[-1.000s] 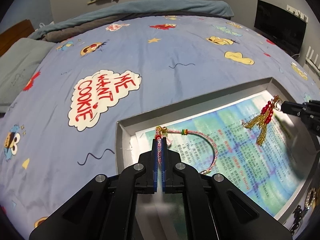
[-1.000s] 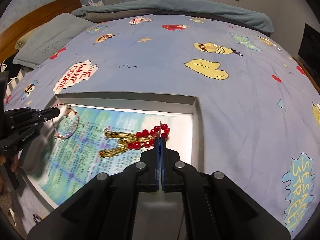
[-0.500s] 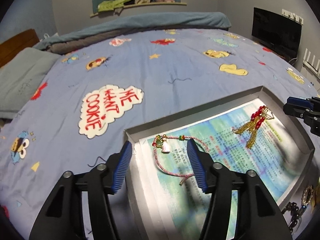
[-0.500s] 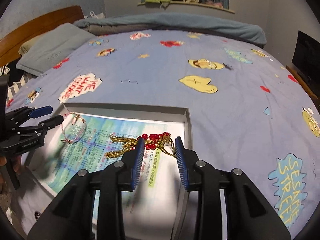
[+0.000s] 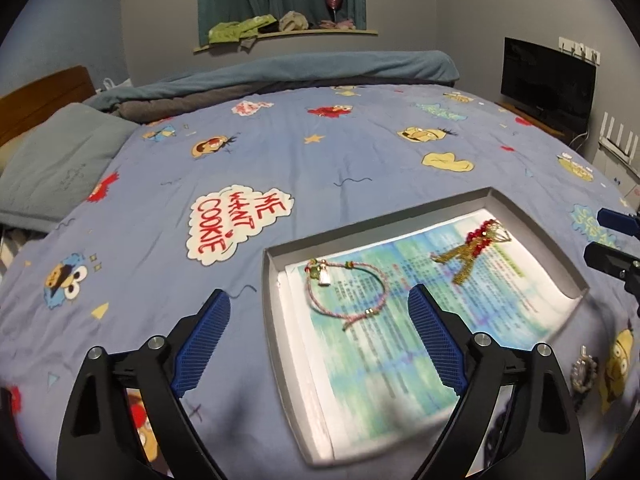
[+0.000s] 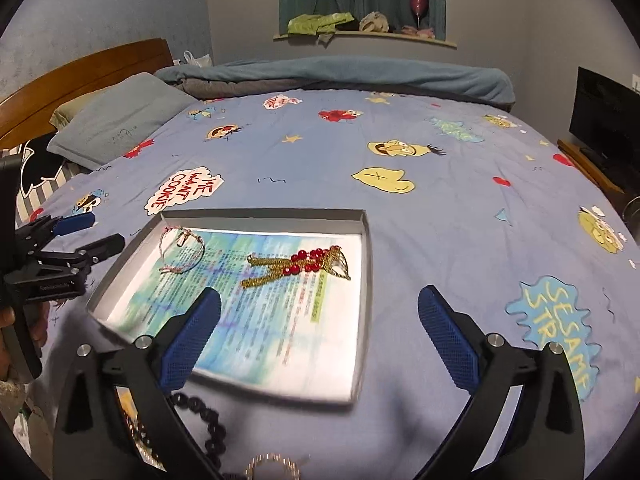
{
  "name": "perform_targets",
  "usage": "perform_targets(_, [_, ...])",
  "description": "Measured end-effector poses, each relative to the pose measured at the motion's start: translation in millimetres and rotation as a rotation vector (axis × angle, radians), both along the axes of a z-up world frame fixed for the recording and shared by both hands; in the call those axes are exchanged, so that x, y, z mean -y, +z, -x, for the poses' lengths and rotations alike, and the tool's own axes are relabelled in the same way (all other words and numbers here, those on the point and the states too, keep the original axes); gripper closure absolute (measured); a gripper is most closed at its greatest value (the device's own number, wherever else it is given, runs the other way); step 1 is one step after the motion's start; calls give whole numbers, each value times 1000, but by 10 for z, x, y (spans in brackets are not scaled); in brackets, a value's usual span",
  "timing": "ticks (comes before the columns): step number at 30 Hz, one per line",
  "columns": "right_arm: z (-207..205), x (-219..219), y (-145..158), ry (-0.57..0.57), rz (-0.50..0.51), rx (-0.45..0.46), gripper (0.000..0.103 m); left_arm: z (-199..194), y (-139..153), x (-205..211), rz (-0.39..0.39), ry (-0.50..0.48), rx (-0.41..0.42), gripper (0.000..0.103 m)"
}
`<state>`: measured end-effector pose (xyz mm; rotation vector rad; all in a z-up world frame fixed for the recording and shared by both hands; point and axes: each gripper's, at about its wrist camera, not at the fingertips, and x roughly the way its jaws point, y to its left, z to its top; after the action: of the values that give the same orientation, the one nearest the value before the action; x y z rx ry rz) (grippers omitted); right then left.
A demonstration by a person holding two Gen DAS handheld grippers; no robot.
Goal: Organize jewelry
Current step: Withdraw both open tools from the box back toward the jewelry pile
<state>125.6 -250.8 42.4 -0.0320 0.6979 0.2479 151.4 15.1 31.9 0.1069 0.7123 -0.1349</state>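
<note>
Bracelet [image 5: 346,295] flat in tray [image 5: 267,300], beyond left gripper [image 5: 320,336], jaws opening, nothing between.

Open bedspread [image 6: 440,208] beyond the shallow tray [image 6: 366,280]; bracelet [image 6: 182,254] and red-bead piece [image 6: 304,264] apart, clear gap between.

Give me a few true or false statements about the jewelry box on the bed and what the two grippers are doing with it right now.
1. The cord bracelet lies inside the grey box. True.
2. The red bead and gold tassel piece is clamped in the right gripper. False: it lies loose in the box, jaws opening.
3. The left gripper holds nothing. True; its jaws are opening.
4. The box sits on a wooden table. False: it rests on the cartoon bedsheet.
</note>
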Motion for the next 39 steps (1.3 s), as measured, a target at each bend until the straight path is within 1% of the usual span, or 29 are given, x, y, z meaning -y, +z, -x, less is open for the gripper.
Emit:
perform_targets(5, [241, 5, 44, -8, 16, 33, 6, 288, 100, -4, -1, 0, 23, 10])
perform_targets(9, [417, -7, 63, -6, 21, 47, 5, 543, 157, -18, 23, -8, 34, 9])
perform_targets(13, [606, -5, 91, 5, 33, 70, 5, 783, 197, -23, 24, -9, 48, 9])
perform_targets(19, [802, 42, 101, 8, 28, 70, 5, 1090, 203, -87, 43, -18, 56, 8])
perform_targets(24, [950, 92, 74, -1, 48, 73, 5, 1262, 173, -97, 23, -13, 65, 8])
perform_targets(28, [1043, 121, 46, 0, 59, 69, 5, 1357, 134, -107, 37, -21, 52, 8])
perform_targets(33, [1159, 163, 0, -1, 74, 71, 5, 1442, 55, -129, 21, -11, 38, 8])
perform_targets(39, [1226, 224, -134, -8, 61, 38, 5, 1531, -75, -165, 38, -10, 9, 8])
